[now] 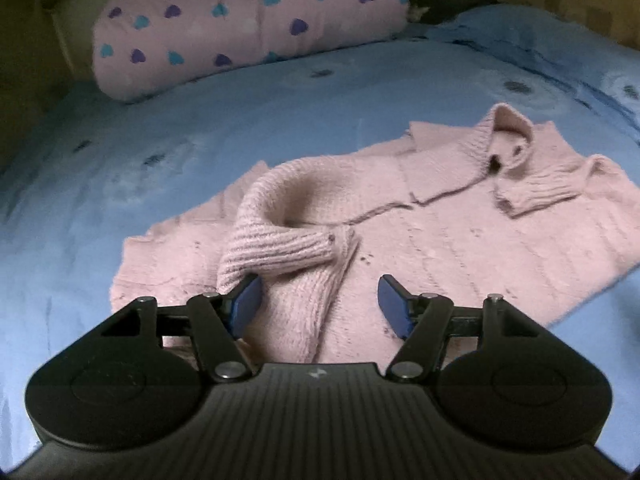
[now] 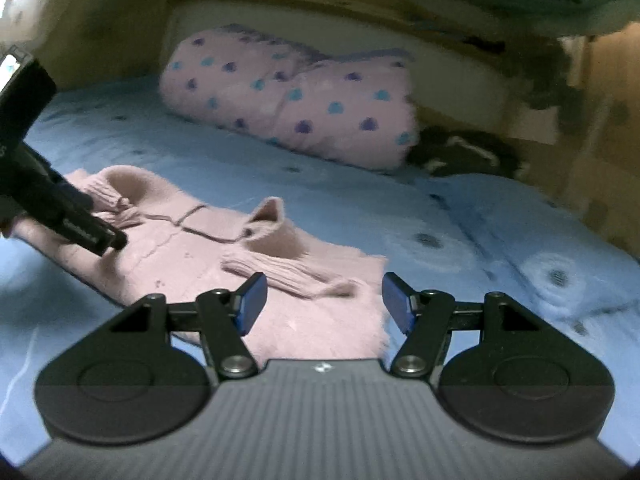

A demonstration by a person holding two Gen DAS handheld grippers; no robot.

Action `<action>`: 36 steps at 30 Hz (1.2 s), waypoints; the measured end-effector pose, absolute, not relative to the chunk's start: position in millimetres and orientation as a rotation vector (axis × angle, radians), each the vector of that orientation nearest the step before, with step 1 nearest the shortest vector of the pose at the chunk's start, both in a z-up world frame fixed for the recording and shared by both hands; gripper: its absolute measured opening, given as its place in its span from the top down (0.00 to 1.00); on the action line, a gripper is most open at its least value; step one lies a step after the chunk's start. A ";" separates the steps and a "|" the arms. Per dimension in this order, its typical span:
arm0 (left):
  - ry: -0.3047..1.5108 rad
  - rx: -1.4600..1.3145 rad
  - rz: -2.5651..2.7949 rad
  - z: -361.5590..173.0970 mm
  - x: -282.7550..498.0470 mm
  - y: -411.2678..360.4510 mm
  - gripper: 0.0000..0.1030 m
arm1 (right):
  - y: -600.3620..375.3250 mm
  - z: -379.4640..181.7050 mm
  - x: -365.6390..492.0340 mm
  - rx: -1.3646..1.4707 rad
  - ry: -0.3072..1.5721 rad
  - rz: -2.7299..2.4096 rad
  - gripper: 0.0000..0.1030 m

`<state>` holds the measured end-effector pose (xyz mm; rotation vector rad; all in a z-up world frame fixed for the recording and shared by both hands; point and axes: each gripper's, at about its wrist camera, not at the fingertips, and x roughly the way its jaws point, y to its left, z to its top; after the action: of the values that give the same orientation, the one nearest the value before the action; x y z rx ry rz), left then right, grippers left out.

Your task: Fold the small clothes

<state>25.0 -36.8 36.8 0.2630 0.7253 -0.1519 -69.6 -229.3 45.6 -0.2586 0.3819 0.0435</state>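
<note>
The right wrist view is smearing with blur, so the dark heap beyond the rolled blanket is staying unreadable, and the left gripper is showing there only as a black shape cut off at the left edge. In the left wrist view, the gripper body is hiding the near hem of the pink knitted cardigan.

The cardigan is lying flat on the blue bedsheet, collar toward the blanket, both ribbed sleeves folded in across its front. The left sleeve is curving across the body, its cuff end resting against the left gripper's left pad, with knit lying in the gap. The right sleeve is lying just ahead of the right gripper.

Both claws are standing spread, their blue pads well apart, pinching nothing. The right gripper is hovering over the cardigan's edge, not touching it as far as the blur allows.
</note>
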 end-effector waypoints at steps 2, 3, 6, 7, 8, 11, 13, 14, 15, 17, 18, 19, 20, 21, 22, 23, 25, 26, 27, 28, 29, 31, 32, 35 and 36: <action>0.718 0.291 -0.142 34.7 26.5 -39.3 0.41 | -222.4 46.8 -53.7 -0.292 0.420 0.054 0.37; 0.710 0.310 -0.134 34.1 26.9 -40.1 0.52 | -221.0 46.5 -51.7 -0.319 0.417 0.059 0.37; 0.693 0.338 -0.111 37.0 29.9 -34.7 0.80 | -220.3 45.6 -47.2 -0.352 0.396 0.071 0.37; 0.686 0.327 -0.111 40.8 29.1 -29.7 0.85 | -221.4 44.0 -44.2 -0.345 0.406 0.072 0.37; 0.675 0.316 -0.109 44.8 28.5 -24.9 0.87 | -222.5 41.1 -40.8 -0.338 0.420 0.082 0.37; 0.614 0.298 -0.083 59.5 28.1 -10.1 0.87 | -223.1 33.6 -32.4 -0.336 0.456 0.107 0.37; 0.558 0.334 -0.030 65.9 30.7 -3.7 0.87 | -220.9 29.5 -27.0 -0.360 0.470 0.120 0.37; 0.539 0.357 0.001 66.9 34.7 -1.3 0.87 | -220.0 28.4 -24.7 -0.375 0.471 0.127 0.37; 0.535 0.368 0.023 67.6 39.5 1.1 0.87 | -218.8 27.7 -21.6 -0.389 0.471 0.132 0.37; 0.543 0.359 0.045 67.0 50.6 9.1 0.86 | -218.6 27.0 -14.5 -0.402 0.480 0.139 0.37; 0.546 0.351 0.050 66.5 54.3 12.1 0.86 | -218.7 26.1 -10.3 -0.401 0.490 0.136 0.37; 0.545 0.337 0.054 66.1 56.3 15.2 0.86 | -219.2 24.8 -7.1 -0.398 0.498 0.133 0.37; 0.544 0.322 0.053 65.2 57.5 17.8 0.86 | -219.8 22.7 -4.0 -0.389 0.507 0.130 0.37; 0.545 0.306 0.051 63.5 58.4 20.7 0.85 | -220.1 20.7 -1.5 -0.378 0.513 0.125 0.37; 0.548 0.296 0.049 61.2 59.9 23.1 0.84 | -220.9 18.6 0.2 -0.360 0.517 0.119 0.37; 0.552 0.294 0.048 59.2 61.7 24.9 0.83 | -221.5 16.5 1.9 -0.345 0.519 0.119 0.37; 0.554 0.300 0.050 55.7 64.1 27.0 0.80 | -222.2 13.1 6.1 -0.334 0.517 0.116 0.37; 0.553 0.304 0.050 55.0 66.4 27.5 0.79 | -222.0 11.7 8.5 -0.334 0.514 0.109 0.37; 0.551 0.305 0.049 55.2 66.9 28.3 0.75 | -222.0 10.9 10.9 -0.335 0.511 0.106 0.37; 0.548 0.302 0.051 55.6 67.2 28.9 0.69 | -221.4 10.1 13.4 -0.336 0.508 0.104 0.37; 0.546 0.295 0.055 56.2 67.4 30.5 0.65 | -220.2 9.1 15.7 -0.340 0.505 0.101 0.37; 0.544 0.282 0.065 56.3 66.4 34.4 0.53 | -216.4 8.2 19.8 -0.359 0.499 0.097 0.37; 0.544 0.278 0.070 56.6 66.5 36.1 0.53 | -214.0 7.8 21.5 -0.375 0.495 0.097 0.37; 0.555 0.284 0.108 55.2 70.4 40.7 0.48 | -206.5 8.0 23.9 -0.426 0.481 0.099 0.37; 0.558 0.306 0.138 53.3 71.3 40.7 0.44 | -205.4 8.6 25.2 -0.435 0.481 0.103 0.37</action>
<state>71.3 40.7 53.3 0.3065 0.5578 0.1383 25.2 -205.4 8.6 -0.4351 0.4809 0.1028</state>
